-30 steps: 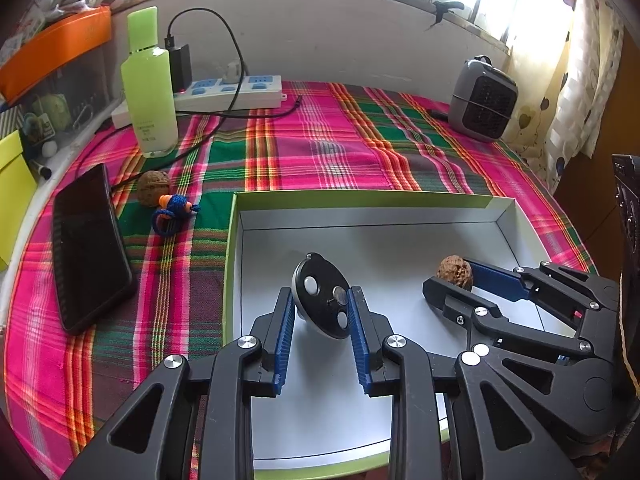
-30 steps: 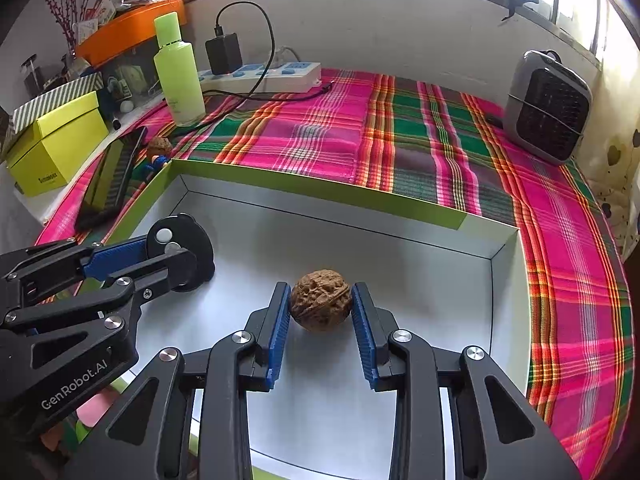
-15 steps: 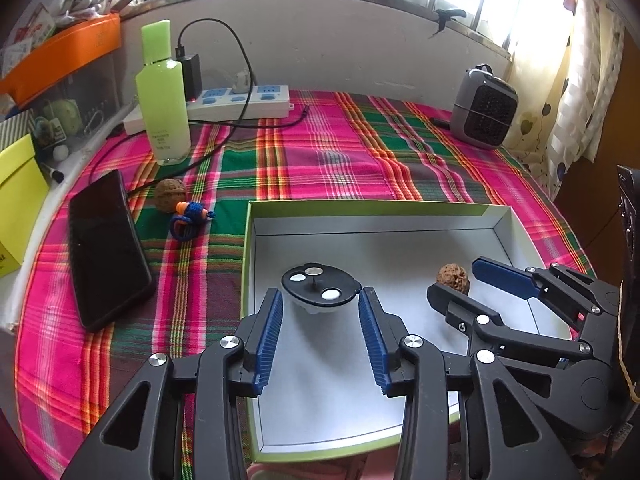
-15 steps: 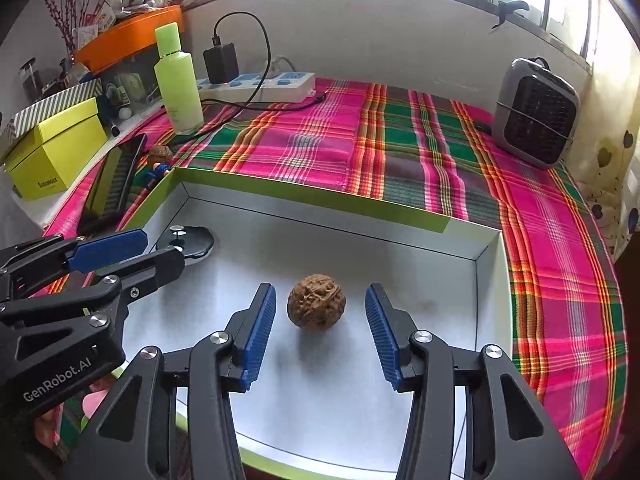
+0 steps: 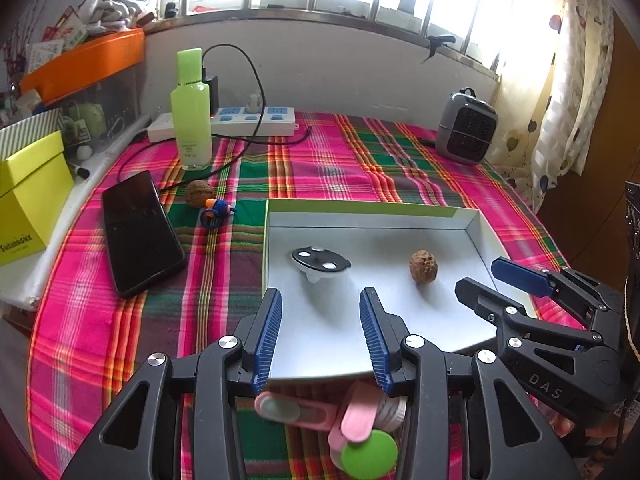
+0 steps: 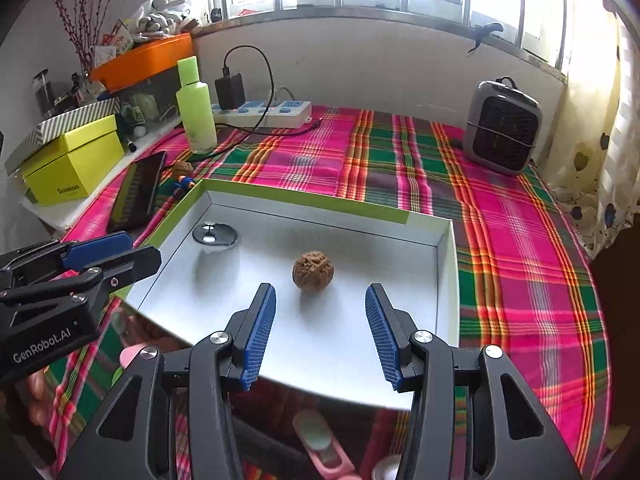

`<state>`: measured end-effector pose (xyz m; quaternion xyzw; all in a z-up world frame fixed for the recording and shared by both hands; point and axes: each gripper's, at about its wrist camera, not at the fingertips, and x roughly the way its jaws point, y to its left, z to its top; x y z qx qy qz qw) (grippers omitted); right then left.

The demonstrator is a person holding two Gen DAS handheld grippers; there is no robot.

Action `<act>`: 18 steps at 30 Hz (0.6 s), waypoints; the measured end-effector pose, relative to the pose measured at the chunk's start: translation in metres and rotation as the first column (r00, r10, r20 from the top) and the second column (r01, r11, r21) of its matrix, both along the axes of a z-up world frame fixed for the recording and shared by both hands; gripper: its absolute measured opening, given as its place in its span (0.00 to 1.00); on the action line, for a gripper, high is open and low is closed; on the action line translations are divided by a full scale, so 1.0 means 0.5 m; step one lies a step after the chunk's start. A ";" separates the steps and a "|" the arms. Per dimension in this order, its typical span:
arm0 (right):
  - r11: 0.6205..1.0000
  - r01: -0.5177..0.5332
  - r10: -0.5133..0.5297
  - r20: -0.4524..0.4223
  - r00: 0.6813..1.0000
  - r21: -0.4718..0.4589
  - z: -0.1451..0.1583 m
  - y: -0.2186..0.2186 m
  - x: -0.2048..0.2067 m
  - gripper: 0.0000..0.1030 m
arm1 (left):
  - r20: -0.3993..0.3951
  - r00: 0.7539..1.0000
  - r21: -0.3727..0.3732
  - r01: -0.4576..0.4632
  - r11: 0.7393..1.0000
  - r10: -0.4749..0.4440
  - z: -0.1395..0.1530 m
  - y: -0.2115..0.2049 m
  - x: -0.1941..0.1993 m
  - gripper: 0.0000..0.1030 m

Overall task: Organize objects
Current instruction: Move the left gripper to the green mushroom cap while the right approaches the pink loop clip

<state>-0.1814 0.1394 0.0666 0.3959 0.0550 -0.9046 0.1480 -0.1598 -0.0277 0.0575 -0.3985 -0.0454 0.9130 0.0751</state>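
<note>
The left hand-held gripper (image 5: 320, 320) hangs with its jaws apart and empty, just short of the black disc (image 5: 320, 261) lying in the white tray (image 5: 472, 236). The right hand-held gripper (image 6: 320, 312) is likewise spread and empty, the walnut (image 6: 313, 270) resting just beyond its tips. Outside the tray, on the plaid tabletop (image 5: 360, 168), lie a second walnut (image 5: 199, 193), a blue keyring (image 5: 214, 213) and a phone (image 5: 138, 230).

Home room, plaid tablecloth (image 5: 320, 160), curtained window (image 5: 568, 80), small heater (image 6: 504, 128), power strip (image 5: 256, 120)
</note>
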 end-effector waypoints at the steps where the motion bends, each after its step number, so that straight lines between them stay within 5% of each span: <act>1: 1.000 0.000 0.000 -0.004 1.000 0.000 0.003 0.002 0.009 0.47 | -0.003 1.000 0.001 0.002 1.000 -0.002 0.002 0.000 0.007 0.38; 18: 0.999 0.002 -0.004 -0.050 0.999 -0.039 0.018 0.052 0.136 0.47 | -0.007 1.000 0.052 0.019 0.998 -0.019 -0.010 -0.006 0.129 0.38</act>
